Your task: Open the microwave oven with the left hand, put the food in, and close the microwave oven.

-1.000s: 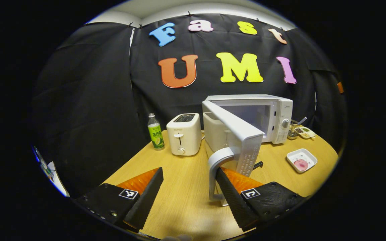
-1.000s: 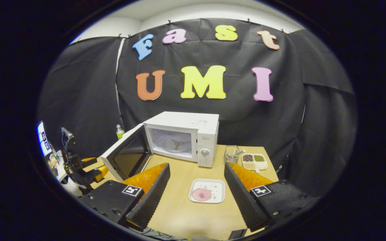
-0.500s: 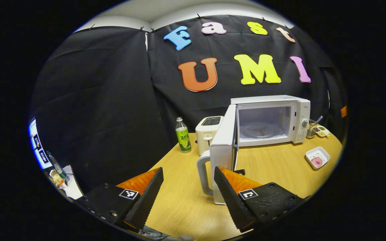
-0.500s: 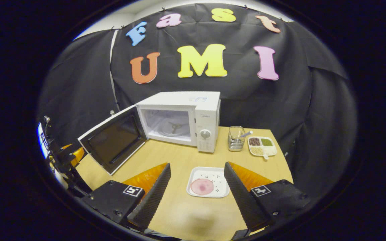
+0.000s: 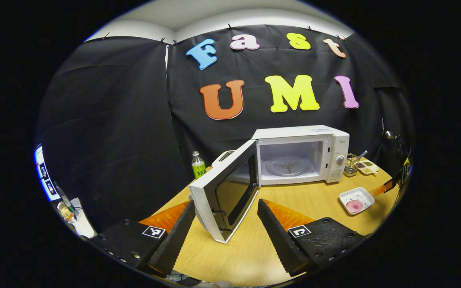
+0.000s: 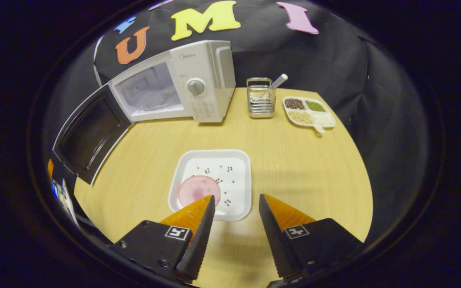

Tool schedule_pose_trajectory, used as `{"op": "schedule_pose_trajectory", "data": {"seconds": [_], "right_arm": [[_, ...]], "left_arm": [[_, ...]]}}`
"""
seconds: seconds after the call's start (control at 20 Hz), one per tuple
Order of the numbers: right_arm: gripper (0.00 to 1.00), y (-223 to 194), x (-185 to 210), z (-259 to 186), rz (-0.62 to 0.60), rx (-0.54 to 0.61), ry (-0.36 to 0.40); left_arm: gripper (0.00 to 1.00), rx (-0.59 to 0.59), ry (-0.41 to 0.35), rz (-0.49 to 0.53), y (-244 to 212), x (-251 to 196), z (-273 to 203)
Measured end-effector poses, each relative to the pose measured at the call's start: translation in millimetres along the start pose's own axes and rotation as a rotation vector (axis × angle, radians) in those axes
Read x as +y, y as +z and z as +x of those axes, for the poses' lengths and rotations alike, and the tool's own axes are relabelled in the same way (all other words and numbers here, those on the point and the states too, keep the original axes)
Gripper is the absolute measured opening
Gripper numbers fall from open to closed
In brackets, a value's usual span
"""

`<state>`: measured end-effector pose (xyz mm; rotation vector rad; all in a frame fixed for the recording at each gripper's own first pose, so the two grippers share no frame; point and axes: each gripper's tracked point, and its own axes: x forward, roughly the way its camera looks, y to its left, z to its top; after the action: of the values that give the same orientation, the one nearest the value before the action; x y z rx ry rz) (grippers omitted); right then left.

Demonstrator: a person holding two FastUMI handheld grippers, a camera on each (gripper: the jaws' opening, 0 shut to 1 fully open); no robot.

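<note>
Left gripper view: left gripper [image 5: 225, 224] spread, empty, door [image 5: 224, 192] swung out between its fingers, microwave [image 5: 300, 154] cavity exposed. Right gripper view: right gripper [image 6: 233, 218] gaping (nearer hand), plate [image 6: 236, 166] with food [image 6: 198, 189] just ahead, near edge between fingers.

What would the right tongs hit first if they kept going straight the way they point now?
Most likely the near rim of the white plate with the pink food. The right tongs are open and hang just above that edge; depth is hard to judge.
</note>
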<state>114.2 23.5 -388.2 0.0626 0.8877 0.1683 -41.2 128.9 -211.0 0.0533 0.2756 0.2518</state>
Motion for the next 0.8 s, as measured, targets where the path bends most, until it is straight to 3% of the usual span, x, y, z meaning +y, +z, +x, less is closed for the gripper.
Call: {"op": "schedule_pose_trajectory", "data": {"seconds": [0.1,0.15,0.2,0.25,0.3,0.35,0.5,0.55,0.6,0.65,0.7,0.75,0.8], "right_arm": [[0.64,-3,-8,19,-0.005,0.041,0.004],[0.5,-5,-13,29,-0.008,0.065,-0.004],[0.5,-9,-13,35,0.001,0.087,0.012],[0.6,-13,-10,41,0.009,0.11,0.04],[0.58,-12,-9,39,0.002,0.124,0.046],[0.45,-8,-12,46,-0.033,0.13,0.044],[0.34,-13,-10,43,-0.1,0.226,0.015],[0.36,-13,-10,41,-0.068,0.243,0.01],[0.28,-12,-9,40,-0.034,0.26,0.008],[0.31,-11,-9,42,-0.014,0.266,0.012],[0.2,-10,-12,45,-0.003,0.272,0.021],[0.22,-9,-15,46,-0.009,0.273,0.031],[0.12,-9,-16,45,-0.013,0.27,0.043]], "left_arm": [[0.95,-0.003,0.01,0.016,11,-12,-4],[0.95,-0.005,0.016,0.029,17,-18,-5],[0.95,-0.008,0.022,0.043,24,-23,-6],[0.95,-0.011,0.032,0.054,30,-27,-8],[0.95,-0.013,0.043,0.059,37,-31,-9],[0.95,-0.015,0.053,0.056,42,-36,-11],[0.95,-0.017,0.086,0.039,52,-49,-15],[0.95,-0.019,0.094,0.027,54,-53,-16],[0.95,-0.019,0.103,0.018,57,-57,-18],[0.95,-0.023,0.111,0.014,59,-60,-20],[0.95,-0.027,0.118,0.012,61,-63,-23],[0.95,-0.027,0.122,0.013,62,-66,-25],[0.95,-0.026,0.124,0.018,62,-68,-27]]}}
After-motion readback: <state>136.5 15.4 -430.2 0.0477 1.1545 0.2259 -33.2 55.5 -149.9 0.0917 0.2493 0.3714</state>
